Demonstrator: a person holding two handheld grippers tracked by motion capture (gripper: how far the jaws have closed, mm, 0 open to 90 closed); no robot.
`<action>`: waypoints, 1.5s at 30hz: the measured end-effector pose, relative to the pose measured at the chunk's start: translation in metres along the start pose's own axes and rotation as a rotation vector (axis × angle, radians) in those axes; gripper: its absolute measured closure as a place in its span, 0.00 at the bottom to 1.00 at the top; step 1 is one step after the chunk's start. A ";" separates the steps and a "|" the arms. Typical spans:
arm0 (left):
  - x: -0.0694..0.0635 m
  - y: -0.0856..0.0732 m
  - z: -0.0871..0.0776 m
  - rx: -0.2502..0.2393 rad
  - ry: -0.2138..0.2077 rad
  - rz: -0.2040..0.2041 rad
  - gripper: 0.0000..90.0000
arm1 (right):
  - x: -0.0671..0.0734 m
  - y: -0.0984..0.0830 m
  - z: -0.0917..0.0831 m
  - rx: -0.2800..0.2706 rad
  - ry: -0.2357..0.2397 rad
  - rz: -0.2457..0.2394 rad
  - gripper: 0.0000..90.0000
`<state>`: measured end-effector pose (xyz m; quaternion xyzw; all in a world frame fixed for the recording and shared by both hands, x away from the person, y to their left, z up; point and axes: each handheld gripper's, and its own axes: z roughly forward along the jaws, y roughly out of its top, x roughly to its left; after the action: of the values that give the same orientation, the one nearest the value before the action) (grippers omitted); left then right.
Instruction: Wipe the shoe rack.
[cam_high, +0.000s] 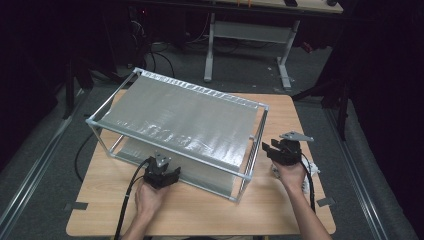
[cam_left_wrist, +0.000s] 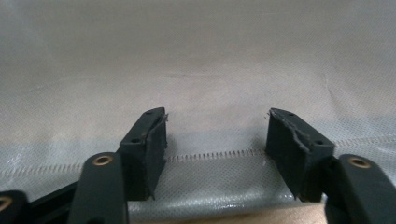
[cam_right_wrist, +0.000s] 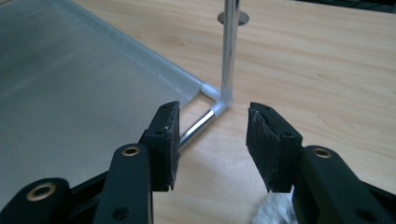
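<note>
Nearest the camera, two forearms come in over the front edge of the light wooden counter (cam_high: 200, 210), each hand holding a black two-jaw claw. Left claw (cam_high: 167, 176) sits at the front long side of the two-tier rack of silver metal tubes with grey woven fabric shelves (cam_high: 185, 117). Seen from the left gripper view, this claw (cam_left_wrist: 215, 135) has its jaws standing wide apart, nothing between the pads; they point at the grey fabric, across a stitched seam (cam_left_wrist: 210, 155) that runs level just beyond the tips. Whether the pads touch the cloth cannot be told.

Right claw (cam_high: 274, 148) hovers just beside the rack's right end, near the upright corner tubes. From the right gripper view its jaws (cam_right_wrist: 212, 140) are also well apart and hold nothing; between them, farther off, lie a white plastic corner joint (cam_right_wrist: 217, 99) and a thin chrome upright post (cam_right_wrist: 229, 46).

Placed slantwise in the middle of the counter, the rack has its long axis running from the far left down to the near right.
</note>
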<state>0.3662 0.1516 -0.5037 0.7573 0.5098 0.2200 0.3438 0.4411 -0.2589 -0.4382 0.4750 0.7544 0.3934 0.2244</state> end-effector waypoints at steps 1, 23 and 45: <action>0.001 0.000 -0.002 0.011 0.000 0.005 0.41 | 0.001 0.003 0.002 0.007 0.006 0.002 0.60; 0.000 -0.018 -0.029 0.062 0.021 -0.086 0.34 | -0.001 0.058 0.031 -0.029 -0.062 0.031 0.62; -0.001 -0.011 -0.021 0.078 0.025 -0.076 0.31 | -0.006 0.072 0.032 -0.033 -0.082 -0.029 0.90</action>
<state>0.3445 0.1597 -0.4979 0.7476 0.5504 0.1961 0.3157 0.5051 -0.2346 -0.3992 0.4759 0.7447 0.3828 0.2690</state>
